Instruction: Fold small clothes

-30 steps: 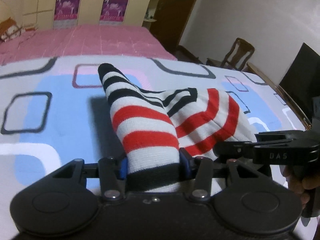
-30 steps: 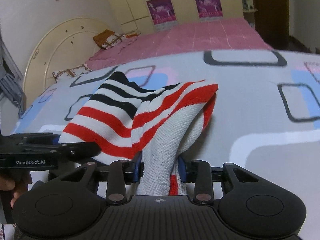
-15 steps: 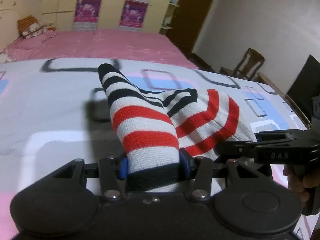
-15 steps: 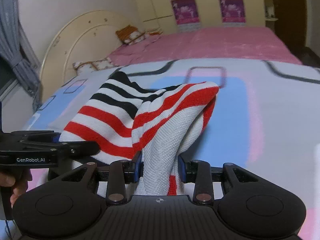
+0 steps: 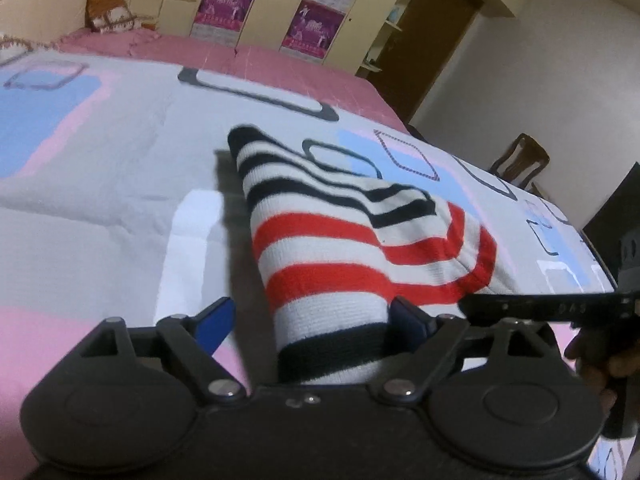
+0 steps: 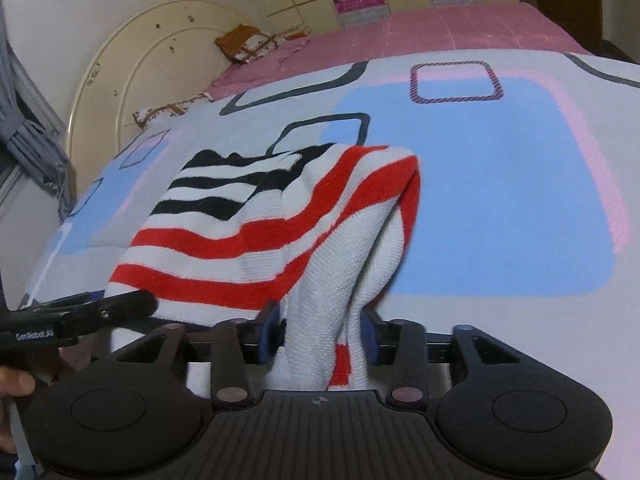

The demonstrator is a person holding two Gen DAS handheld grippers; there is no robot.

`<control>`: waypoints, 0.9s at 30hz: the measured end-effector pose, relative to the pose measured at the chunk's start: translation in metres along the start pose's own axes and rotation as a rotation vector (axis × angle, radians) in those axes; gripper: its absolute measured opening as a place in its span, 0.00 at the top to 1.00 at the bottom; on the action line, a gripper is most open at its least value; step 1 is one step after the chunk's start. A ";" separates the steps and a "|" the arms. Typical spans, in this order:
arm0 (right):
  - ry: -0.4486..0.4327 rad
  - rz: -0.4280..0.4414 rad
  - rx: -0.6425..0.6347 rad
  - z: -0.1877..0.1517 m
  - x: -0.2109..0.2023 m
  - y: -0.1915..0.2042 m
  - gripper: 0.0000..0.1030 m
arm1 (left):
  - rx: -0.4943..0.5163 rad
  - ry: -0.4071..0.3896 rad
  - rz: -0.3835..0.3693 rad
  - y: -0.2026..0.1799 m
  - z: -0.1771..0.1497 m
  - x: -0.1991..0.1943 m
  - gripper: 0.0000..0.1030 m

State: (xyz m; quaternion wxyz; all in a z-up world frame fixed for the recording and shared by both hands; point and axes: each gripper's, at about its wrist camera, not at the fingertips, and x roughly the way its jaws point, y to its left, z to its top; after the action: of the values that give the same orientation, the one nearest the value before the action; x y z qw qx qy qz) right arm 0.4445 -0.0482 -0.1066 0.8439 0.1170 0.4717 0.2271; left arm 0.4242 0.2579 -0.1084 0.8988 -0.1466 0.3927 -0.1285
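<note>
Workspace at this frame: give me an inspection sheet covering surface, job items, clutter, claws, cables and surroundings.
Surface: bed sheet with blue, pink and grey rectangle print.
Job's things: one striped garment, red, black and white, draped between both claws.
Clutter: nothing seen on the sheet.
Claws: left claw open, its left finger clear of the cloth; right claw shut on the garment's edge.
Cables: nothing seen.
Surroundings: pink bed, cream headboard, wardrobe with posters, wooden chair.
</note>
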 end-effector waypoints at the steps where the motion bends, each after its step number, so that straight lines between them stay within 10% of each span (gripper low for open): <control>1: -0.026 -0.018 0.005 0.002 -0.009 0.001 0.57 | 0.006 -0.020 0.005 0.006 0.001 -0.010 0.22; 7: -0.176 -0.080 -0.123 0.028 -0.034 0.027 0.58 | 0.104 -0.105 -0.014 0.004 0.029 -0.015 0.55; 10: -0.085 -0.115 -0.199 0.036 0.001 0.039 0.80 | 0.156 -0.005 -0.060 -0.004 0.038 0.021 0.56; 27: -0.034 -0.074 -0.274 -0.018 -0.045 0.051 0.80 | 0.274 -0.014 -0.082 -0.037 -0.011 -0.035 0.67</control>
State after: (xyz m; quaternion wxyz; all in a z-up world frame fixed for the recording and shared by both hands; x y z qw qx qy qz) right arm 0.3951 -0.0265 -0.0620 0.8676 -0.0130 0.4260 0.2562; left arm 0.3889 0.2338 -0.0783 0.9071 -0.0393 0.3590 -0.2163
